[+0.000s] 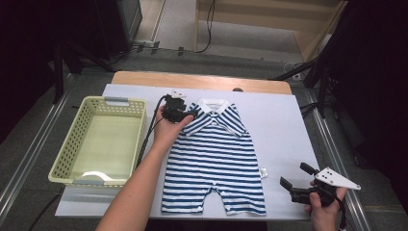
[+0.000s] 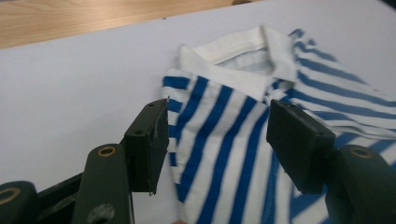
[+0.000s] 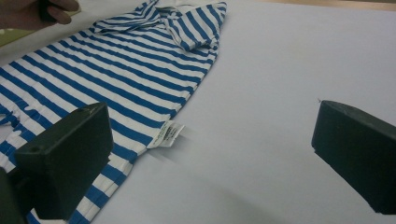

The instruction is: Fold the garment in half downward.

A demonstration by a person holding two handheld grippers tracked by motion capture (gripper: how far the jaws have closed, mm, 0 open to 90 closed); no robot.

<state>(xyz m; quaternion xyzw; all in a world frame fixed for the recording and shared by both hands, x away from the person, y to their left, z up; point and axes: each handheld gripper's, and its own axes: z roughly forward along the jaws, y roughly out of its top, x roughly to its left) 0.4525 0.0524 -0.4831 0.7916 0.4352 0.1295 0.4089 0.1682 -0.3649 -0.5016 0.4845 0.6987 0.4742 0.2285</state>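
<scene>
Blue/white striped romper (image 1: 214,156) lies flat on the white sheet (image 1: 281,125) covering the table, collar end far from the person, leg end near.

Left gripper (image 1: 185,114) sits at the romper's shoulder, just beside the white collar (image 1: 215,105). In left gripper view the sleeve/shoulder fabric (image 2: 219,140) runs up between the two black jaws; the left gripper (image 2: 217,133) is about half wide. One jaw is at the fabric's outer edge, the other sits over the stripes. Can't tell if the pads press yet; cloth doesn't look pinched. Collar (image 2: 243,60) is just ahead of the jaw tips, w/ bare sheet (image 2: 70,84) off to the side of the one jaw and a wooden table edge (image 2: 70,18) beyond.

Right gripper (image 1: 298,177) is well apart from the romper, off its leg-end side, over bare sheet near the table corner. Jaws wide, nothing between them but sheet. In right gripper view the romper (image 3: 107,70) spreads ahead and to one side, its hem edge passing near that jaw; a small white label (image 3: 167,134) sticks out from the side seam, between and ahead of the jaws. Left hand (image 3: 39,11) shows far off by the collar end.

Pale green basket (image 1: 79,139) stands on the far side of the left gripper from the romper, near the left forearm.
</scene>
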